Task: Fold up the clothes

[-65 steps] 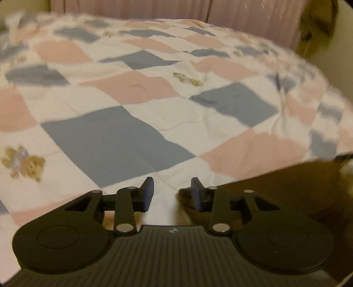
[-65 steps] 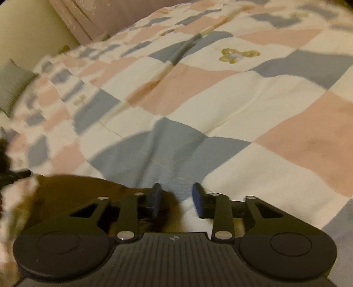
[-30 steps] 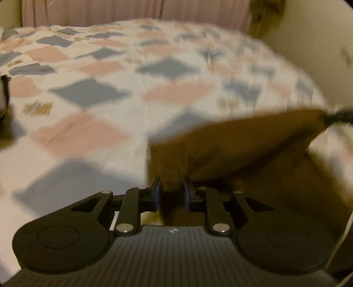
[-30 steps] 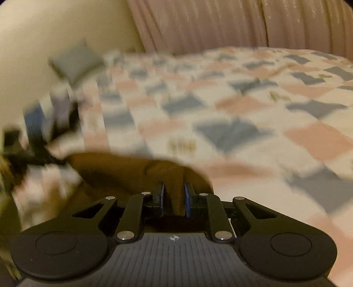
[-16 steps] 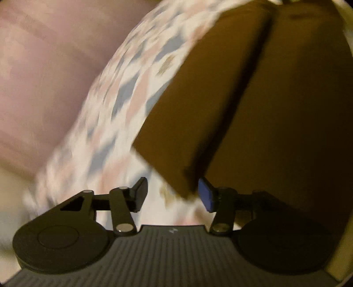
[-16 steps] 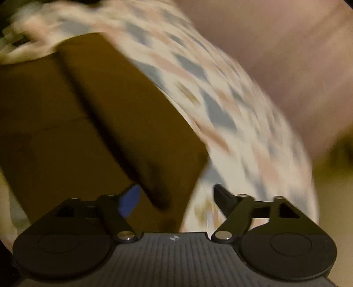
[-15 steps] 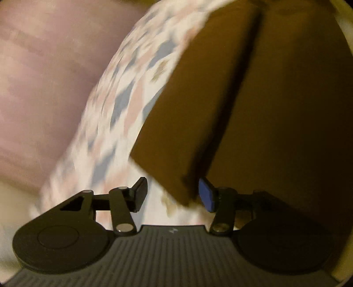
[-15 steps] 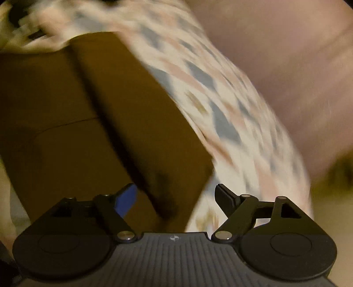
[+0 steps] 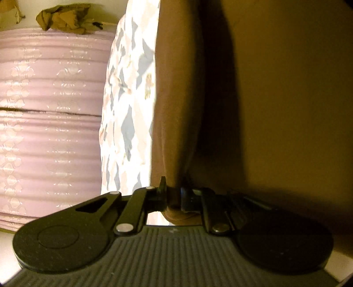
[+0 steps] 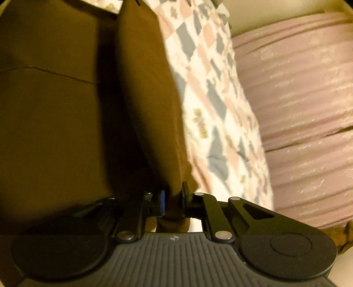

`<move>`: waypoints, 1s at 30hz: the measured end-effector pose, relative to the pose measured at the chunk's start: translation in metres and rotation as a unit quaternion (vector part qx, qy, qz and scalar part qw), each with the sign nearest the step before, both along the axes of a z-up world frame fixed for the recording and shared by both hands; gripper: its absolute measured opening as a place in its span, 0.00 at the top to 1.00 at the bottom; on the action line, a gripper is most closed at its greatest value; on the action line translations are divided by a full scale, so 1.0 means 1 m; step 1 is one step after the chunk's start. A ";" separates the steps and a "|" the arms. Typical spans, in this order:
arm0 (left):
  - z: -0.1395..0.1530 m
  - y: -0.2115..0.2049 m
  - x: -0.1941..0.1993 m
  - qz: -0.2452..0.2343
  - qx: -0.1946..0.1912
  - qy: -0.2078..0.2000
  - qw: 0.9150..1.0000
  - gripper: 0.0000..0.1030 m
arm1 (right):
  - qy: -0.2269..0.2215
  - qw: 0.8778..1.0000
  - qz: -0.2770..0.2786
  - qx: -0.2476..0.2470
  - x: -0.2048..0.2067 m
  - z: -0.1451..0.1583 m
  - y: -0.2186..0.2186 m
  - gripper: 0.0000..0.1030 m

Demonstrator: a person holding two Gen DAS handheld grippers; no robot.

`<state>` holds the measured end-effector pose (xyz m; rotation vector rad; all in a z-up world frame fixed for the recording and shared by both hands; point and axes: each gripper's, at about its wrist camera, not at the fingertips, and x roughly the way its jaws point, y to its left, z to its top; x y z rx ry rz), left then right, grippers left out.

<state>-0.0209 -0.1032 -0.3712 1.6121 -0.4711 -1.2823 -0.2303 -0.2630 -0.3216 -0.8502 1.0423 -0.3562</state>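
Note:
A brown garment (image 9: 275, 106) fills the right half of the left wrist view, with a folded strip of it running down to my left gripper (image 9: 174, 196), which is shut on the cloth's edge. In the right wrist view the same brown garment (image 10: 50, 123) covers the left side. A folded band (image 10: 150, 99) of it leads into my right gripper (image 10: 174, 203), shut on that edge. Both views are rolled sideways. The garment's far end is out of view.
The bed's patchwork quilt (image 9: 130, 106) of pink, grey and white squares lies behind the garment, also seen as the quilt (image 10: 211, 95) in the right view. A pink pleated curtain (image 9: 48, 121) hangs beyond the bed, and a brown leafy ornament (image 9: 66, 17) sits by the wall.
Half a second ago both grippers stood open beside the folded edge; now each is shut on it. The cameras have rolled further sideways and the blur has gone.

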 end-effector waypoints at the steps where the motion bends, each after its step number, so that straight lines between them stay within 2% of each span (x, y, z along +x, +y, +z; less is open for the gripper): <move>1: 0.007 0.010 -0.008 0.000 0.002 0.003 1.000 0.90 | 0.000 1.000 0.005 0.003 -0.007 0.006 0.002 0.90; 4: 0.021 0.047 -0.041 0.009 0.017 0.021 1.000 0.90 | 0.016 0.999 0.023 0.019 -0.034 0.012 0.020 0.90; 7: 0.014 0.077 -0.068 0.036 0.037 0.038 0.998 0.90 | 0.031 0.998 0.030 0.049 -0.058 0.007 0.046 0.90; 10: 0.004 0.093 -0.082 0.060 0.047 0.038 0.996 0.90 | 0.039 0.996 0.034 0.071 -0.075 0.000 0.073 0.90; 17: 0.012 0.096 -0.084 0.097 0.044 0.040 0.993 0.90 | 0.011 0.996 0.015 0.092 -0.080 0.007 0.093 0.90; 23: -0.002 0.090 -0.083 0.108 0.061 0.037 0.992 0.90 | 0.032 0.995 0.018 0.092 -0.083 -0.014 0.104 0.89; 24: -0.006 0.088 -0.083 0.111 0.064 0.042 0.991 0.90 | 0.037 0.995 0.018 0.090 -0.082 -0.020 0.106 0.87; 28: -0.012 0.094 -0.080 0.113 0.084 0.038 0.989 0.88 | 0.057 0.995 0.022 0.080 -0.085 -0.031 0.112 0.69; 30: -0.005 0.101 -0.076 0.109 0.096 0.034 0.989 0.83 | 0.050 0.992 -0.010 0.114 -0.089 -0.018 0.101 0.64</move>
